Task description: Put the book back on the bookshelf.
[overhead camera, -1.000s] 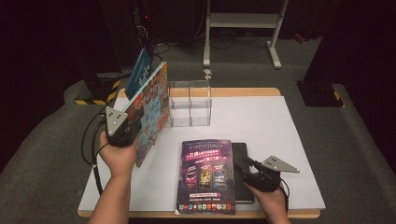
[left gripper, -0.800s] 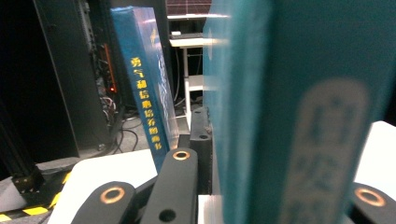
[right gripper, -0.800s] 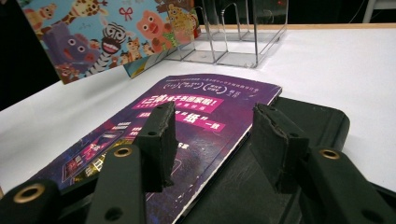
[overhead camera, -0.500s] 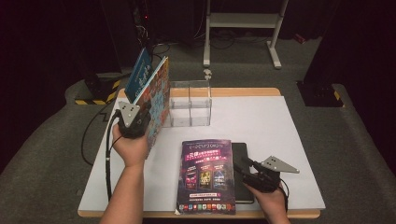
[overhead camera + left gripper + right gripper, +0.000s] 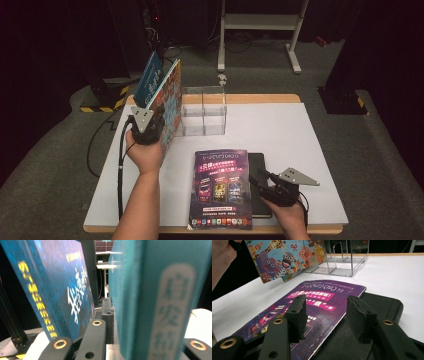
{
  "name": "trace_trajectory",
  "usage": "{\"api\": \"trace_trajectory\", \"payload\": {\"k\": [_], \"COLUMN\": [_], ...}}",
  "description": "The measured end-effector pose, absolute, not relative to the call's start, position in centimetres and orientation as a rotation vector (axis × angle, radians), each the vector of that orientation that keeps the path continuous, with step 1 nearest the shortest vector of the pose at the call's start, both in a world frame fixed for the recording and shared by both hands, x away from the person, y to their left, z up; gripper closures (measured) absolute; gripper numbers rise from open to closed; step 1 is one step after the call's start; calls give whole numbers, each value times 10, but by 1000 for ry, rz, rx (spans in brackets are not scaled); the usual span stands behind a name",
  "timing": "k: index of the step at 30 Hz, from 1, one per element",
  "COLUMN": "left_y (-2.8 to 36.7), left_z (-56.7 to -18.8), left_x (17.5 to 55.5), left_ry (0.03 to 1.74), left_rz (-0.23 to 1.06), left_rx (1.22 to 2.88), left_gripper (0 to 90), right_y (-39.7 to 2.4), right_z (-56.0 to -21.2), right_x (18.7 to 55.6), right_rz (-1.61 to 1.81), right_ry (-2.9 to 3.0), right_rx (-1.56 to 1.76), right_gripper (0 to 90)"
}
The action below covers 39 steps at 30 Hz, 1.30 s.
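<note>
Picture book [image 5: 170, 102] with the cartoon animals on its cover stands nearly upright over the table's [image 5: 300, 145] left edge, just left of the clear acrylic organizer [image 5: 204, 111], and my left gripper [image 5: 145, 127] is clamped tight on it together with a blue book [image 5: 148, 79] behind it. In the left gripper view the teal spine [image 5: 160, 302] sits between the jaws, with the blue book [image 5: 57, 290] leaning to its left. My right gripper [image 5: 270, 184] rests low near the front edge with its jaws about half open and gripping nothing, one pad [image 5: 298, 315] over the purple magazine [image 5: 221, 187] and the other over the black tablet [image 5: 257, 165] beneath it.
</note>
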State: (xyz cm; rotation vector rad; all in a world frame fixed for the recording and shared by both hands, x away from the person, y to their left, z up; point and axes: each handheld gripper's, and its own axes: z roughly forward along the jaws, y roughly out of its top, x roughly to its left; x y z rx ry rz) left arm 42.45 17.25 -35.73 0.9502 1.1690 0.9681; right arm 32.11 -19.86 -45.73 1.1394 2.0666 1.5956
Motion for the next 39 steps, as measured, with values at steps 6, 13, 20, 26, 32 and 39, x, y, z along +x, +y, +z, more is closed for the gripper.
{"api": "trace_trajectory", "payload": {"k": [6,13,20,26,32,39], "left_y": [173,175,178,179,182,186], "left_z": [-363,-371,-378,-379,-381,-384], "left_x": [419,410,401,399,396,390], "left_ry": [1166,1178,1189,1189,1185,1179], "left_rz": [967,954,932,916,887,842], "left_rx": [939,944,967,956,954,966], "left_gripper": [810,805,801,794,779,759], "right_y": [-198,-197,-197,-195,-195,-194], "right_z": [-458,-459,-459,-461,-462,-463], "right_x": [321,320,319,320,320,319], "right_rz": [1593,1591,1588,1579,1577,1573], "right_ry": [2071,2075,2070,2084,2087,2092], "right_rx": [1138,1139,1144,1149,1145,1146], "right_gripper": [503,504,504,503,503,503]}}
